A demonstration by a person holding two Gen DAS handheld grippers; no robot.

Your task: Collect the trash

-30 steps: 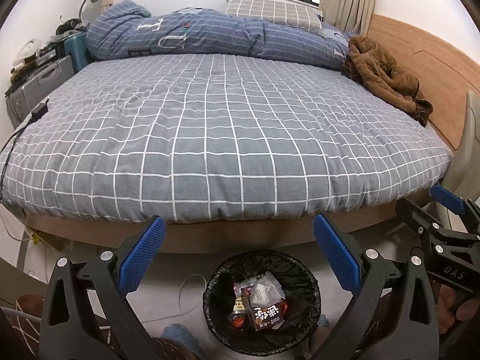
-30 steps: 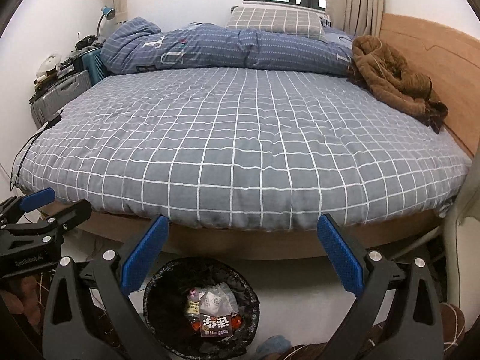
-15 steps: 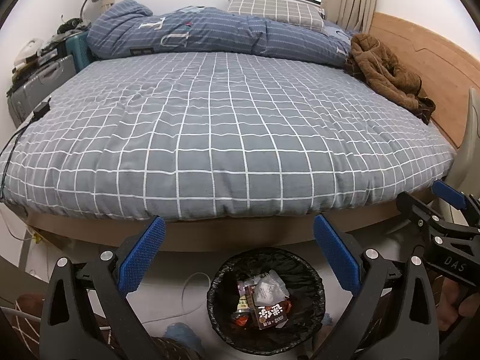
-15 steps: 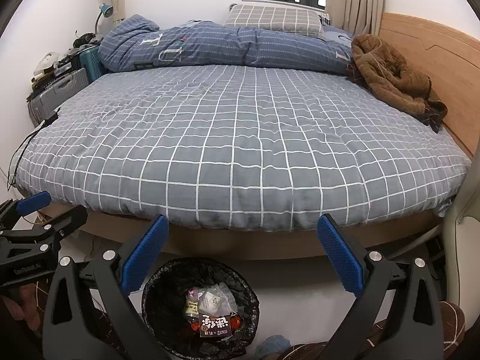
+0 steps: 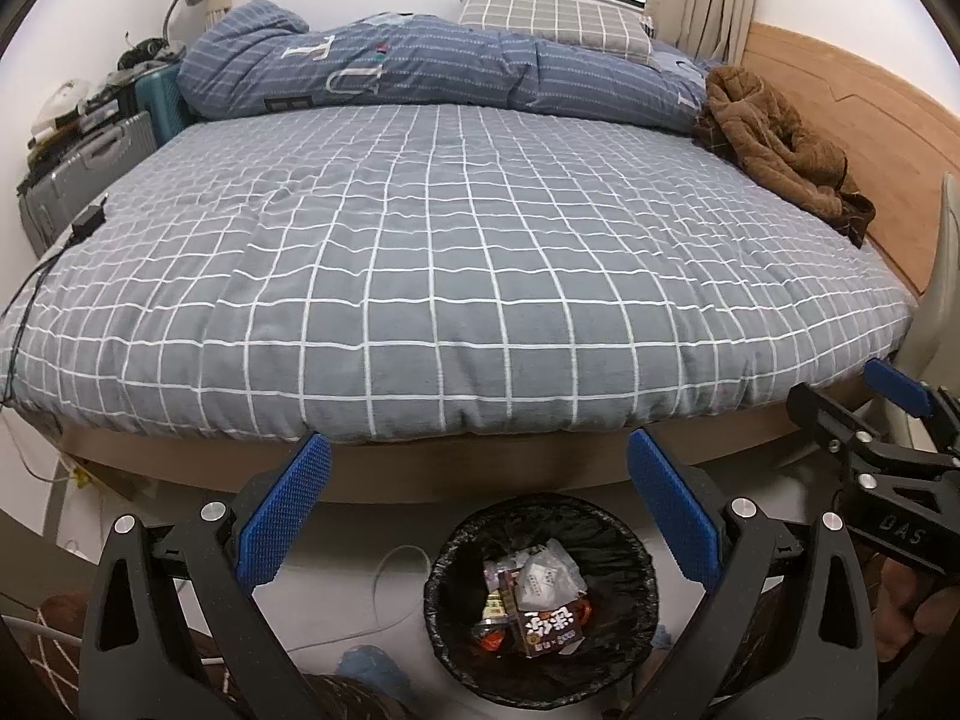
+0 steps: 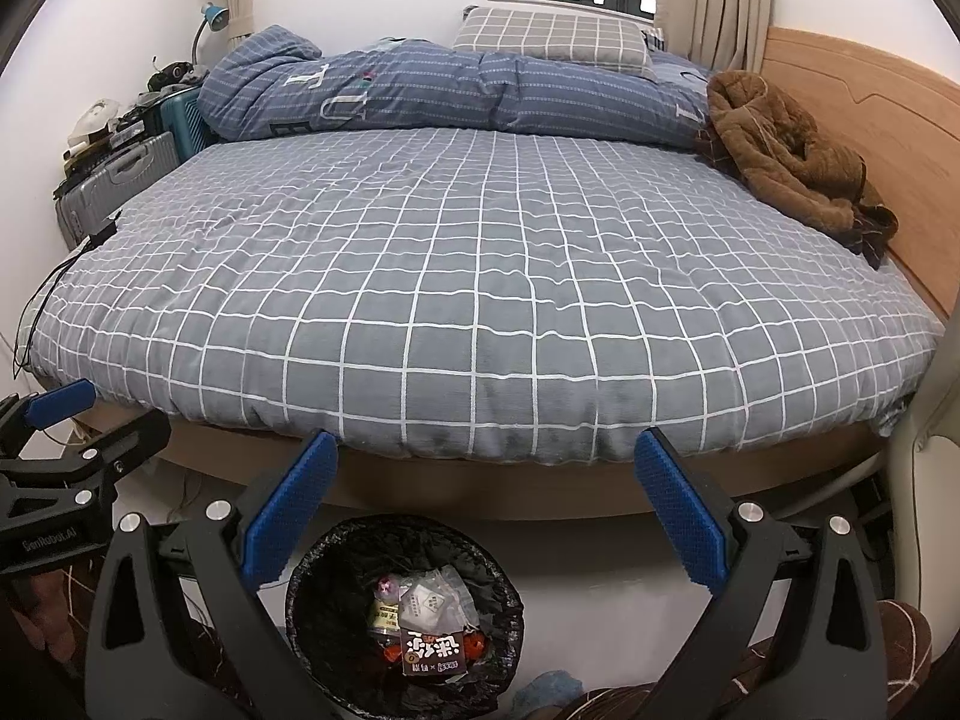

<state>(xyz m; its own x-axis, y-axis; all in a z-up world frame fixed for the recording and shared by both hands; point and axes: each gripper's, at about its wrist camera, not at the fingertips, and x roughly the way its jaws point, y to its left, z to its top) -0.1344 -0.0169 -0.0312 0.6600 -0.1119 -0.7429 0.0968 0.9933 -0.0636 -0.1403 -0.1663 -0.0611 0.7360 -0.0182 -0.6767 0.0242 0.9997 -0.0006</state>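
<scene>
A round bin with a black liner (image 5: 456, 552) (image 6: 318, 576) stands on the floor at the foot of the bed. Inside lie several wrappers (image 5: 534, 600) (image 6: 429, 630), among them a white packet and a dark snack pack. My left gripper (image 5: 477, 510) is open and empty, above the bin. My right gripper (image 6: 483, 510) is open and empty, above and to the right of the bin. Each gripper shows at the edge of the other's view: the right one in the left wrist view (image 5: 864, 420), the left one in the right wrist view (image 6: 84, 420).
The bed (image 5: 456, 264) has a grey checked cover, a folded blue duvet (image 5: 420, 72) and a brown jacket (image 5: 780, 150) at the far side. Suitcases (image 5: 90, 174) stand at the left wall. A wooden headboard (image 5: 870, 138) runs along the right. A cable (image 5: 384, 576) lies on the floor.
Both grippers have risen and tilted slightly, so the bed sits a little lower in view. The bin and its wrappers have not moved. Both grippers stay open.
</scene>
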